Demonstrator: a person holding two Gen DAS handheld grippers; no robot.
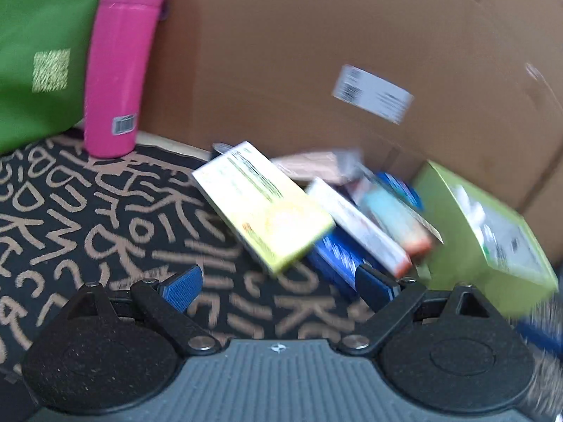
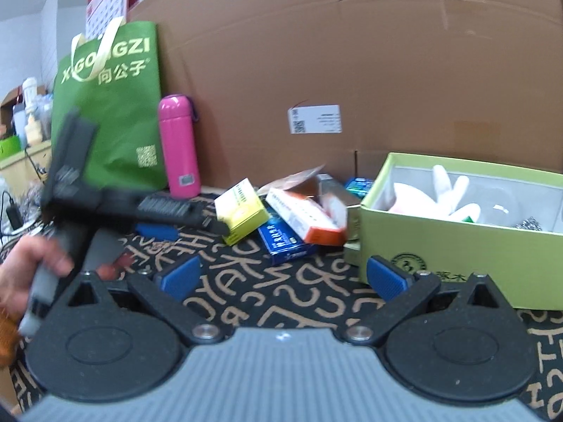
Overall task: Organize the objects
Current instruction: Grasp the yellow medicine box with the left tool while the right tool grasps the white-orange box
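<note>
Your left gripper point(image 1: 278, 283) gapes empty | yellow cardboard box point(image 1: 262, 207) just ahead | right gripper point(image 2: 283, 277) wide apart, blue carton point(image 2: 285, 241) ahead.

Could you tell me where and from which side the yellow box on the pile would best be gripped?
Probably across the two long sides of the yellow box, near its free lower end, coming from the front over the patterned mat. It lies tilted on the blue box, so that end overhangs, and the open left gripper already faces it.
</note>
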